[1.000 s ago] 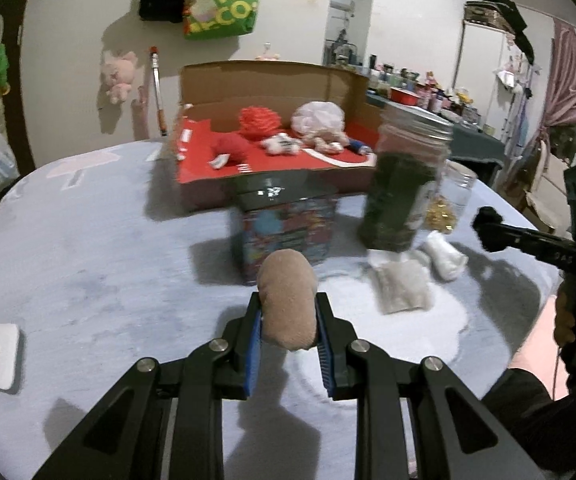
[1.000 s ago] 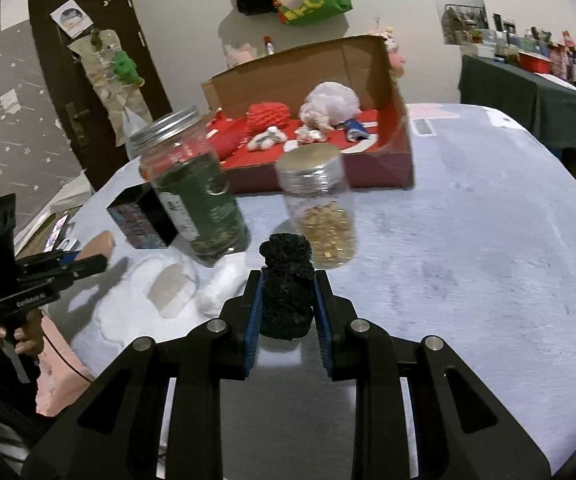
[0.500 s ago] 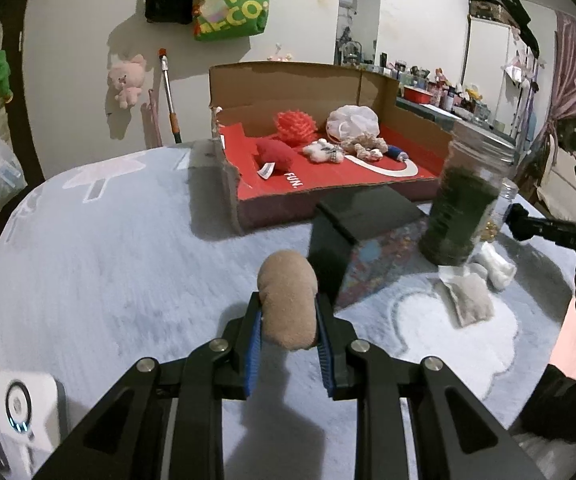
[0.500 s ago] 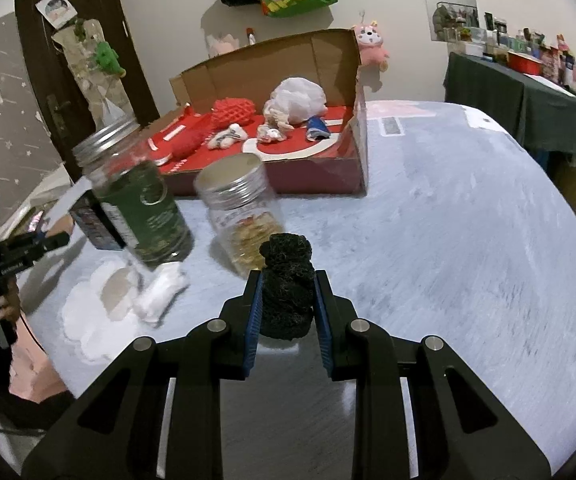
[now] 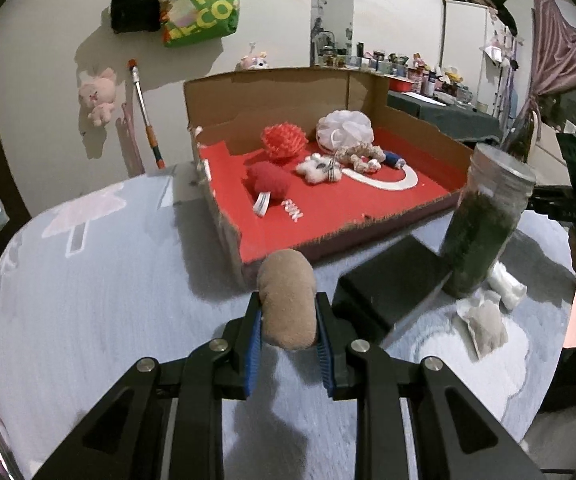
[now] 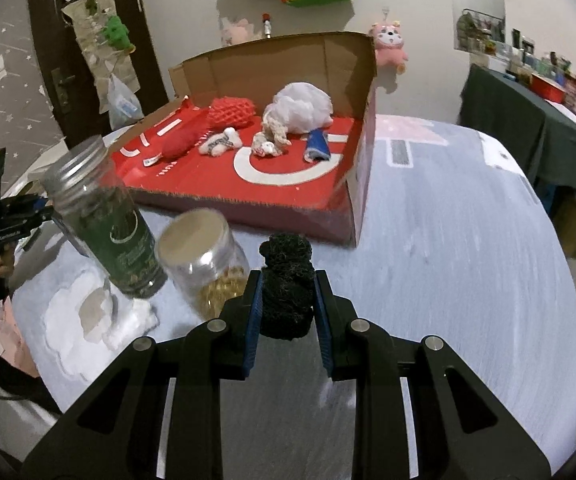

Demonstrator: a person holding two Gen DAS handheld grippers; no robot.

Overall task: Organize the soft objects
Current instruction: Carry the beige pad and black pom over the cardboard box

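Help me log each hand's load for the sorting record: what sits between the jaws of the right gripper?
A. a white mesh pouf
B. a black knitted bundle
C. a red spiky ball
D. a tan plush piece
B: in the right wrist view the right gripper has its jaws pressed on a black knitted bundle, while the tan plush piece is in the left gripper.

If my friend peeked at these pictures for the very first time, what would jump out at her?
Probably the big cardboard box with its bright red floor at the back of the table, with soft toys lying in it, like a red spiky ball and a white puff. Next, up close, the left tongs squeeze a tan plush and the right tongs squeeze a black fuzzy lump, both short of the box.
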